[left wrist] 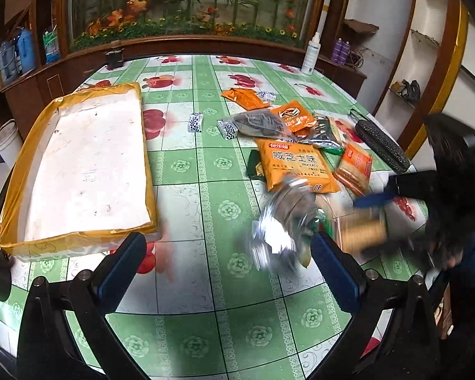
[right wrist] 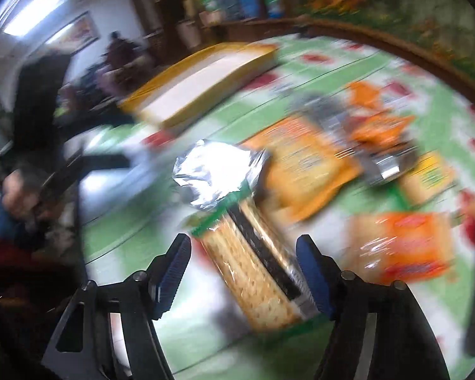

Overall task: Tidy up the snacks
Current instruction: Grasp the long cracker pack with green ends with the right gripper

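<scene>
A long cracker pack [right wrist: 253, 272] with a crumpled foil end lies askew between my right gripper's [right wrist: 243, 243] blue pads. It stays sharp while the table smears behind it, so the gripper is shut on it. In the left wrist view the same pack [left wrist: 362, 229] is a blur above the tablecloth, with one blue finger [left wrist: 376, 197] of the right gripper over it. My left gripper [left wrist: 229, 240] hangs open above the table with nothing between its pads. A shallow yellow-rimmed tray [left wrist: 79, 171] with a white floor lies at the left. A pile of snack bags [left wrist: 294, 164] lies at the right.
Two small black-and-white packets [left wrist: 195, 122] sit between tray and pile. A black mesh case [left wrist: 383, 145] lies at the table's right edge, a white spray bottle [left wrist: 312, 53] at the back. A wooden cabinet runs behind the round table [left wrist: 205, 332]. A person's hand [right wrist: 15, 193] shows at left.
</scene>
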`<state>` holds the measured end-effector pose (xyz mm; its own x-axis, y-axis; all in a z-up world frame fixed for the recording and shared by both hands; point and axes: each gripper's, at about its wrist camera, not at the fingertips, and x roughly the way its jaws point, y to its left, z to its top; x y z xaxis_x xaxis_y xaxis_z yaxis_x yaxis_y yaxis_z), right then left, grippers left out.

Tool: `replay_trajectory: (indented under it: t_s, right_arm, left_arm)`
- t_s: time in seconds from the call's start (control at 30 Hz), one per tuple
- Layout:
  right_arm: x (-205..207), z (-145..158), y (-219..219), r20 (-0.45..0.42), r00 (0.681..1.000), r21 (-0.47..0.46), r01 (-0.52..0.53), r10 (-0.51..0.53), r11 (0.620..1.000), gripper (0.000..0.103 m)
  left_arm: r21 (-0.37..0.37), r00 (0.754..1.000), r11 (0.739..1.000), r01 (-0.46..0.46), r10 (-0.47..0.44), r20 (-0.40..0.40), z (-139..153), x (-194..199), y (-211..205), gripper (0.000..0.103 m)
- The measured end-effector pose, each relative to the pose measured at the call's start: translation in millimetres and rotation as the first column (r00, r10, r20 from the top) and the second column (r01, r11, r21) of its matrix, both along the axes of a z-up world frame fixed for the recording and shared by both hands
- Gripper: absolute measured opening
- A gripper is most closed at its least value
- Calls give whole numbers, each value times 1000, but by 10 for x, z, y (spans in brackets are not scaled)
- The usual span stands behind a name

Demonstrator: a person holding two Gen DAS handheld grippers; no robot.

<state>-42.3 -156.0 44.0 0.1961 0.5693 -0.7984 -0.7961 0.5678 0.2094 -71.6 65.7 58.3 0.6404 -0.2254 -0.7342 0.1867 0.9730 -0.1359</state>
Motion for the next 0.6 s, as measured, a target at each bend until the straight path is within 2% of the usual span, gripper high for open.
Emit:
replay_trajectory:
  t_s: [0.03,0.13,0.2,0.27,0.37,0.47,0.53,0.6]
  right_arm:
    - [-61,2,15,-9,1000,12,-14,14,1000,70]
    - [-192,50,16,49,999,-4,3,-3,1000,71]
    - [-237,70,13,60,998,-2,-27,27,1000,71]
    - [-262,54,42,77,995,-31,-61,64,998,71]
    - [-329,-13,90,79,988,-80,-129,135,988,71]
    - [-509,-40,147,67,969,-100,-232,239,968,71]
    - [-658,-81,186,83,946,-158,-298,314,941,73]
    - [-784,-168,251,128,924,-250,-320,359,914,73]
  left_arm:
    - [2,1000,1000,16,-16,3,7,-1,-21,103]
    - [2,994,994,112,-112,-3,9,-6,-108,103]
    - [-4,977,977,211,-211,-18,-11,-47,-230,103]
    - [9,965,965,261,-260,-25,-30,-80,-319,103]
    - [66,960,958,278,-277,-33,-69,-110,-433,103]
    - [68,957,955,290,-287,-50,-98,-100,-450,103]
    - [62,955,954,295,-291,-58,-100,-82,-444,103]
    - [64,953,952,300,-296,-64,-113,-72,-456,103]
